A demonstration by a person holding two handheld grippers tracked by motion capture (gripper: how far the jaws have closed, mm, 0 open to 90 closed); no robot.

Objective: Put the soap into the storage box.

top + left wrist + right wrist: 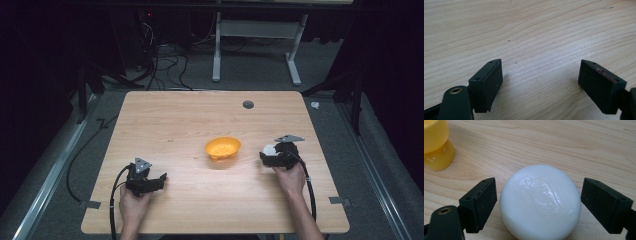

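The white soap bar (540, 202), round, smooth and glossy with a raised stamp on top, sits on the desk (175, 125) right between the right tool's (539, 206) jaws, which stand open with small gaps on both sides. Just beyond it to the left there's a yellow plastic bowl (222, 148) on a foot, looks empty. The left tool (540, 85) is open too, over bare wood grain.
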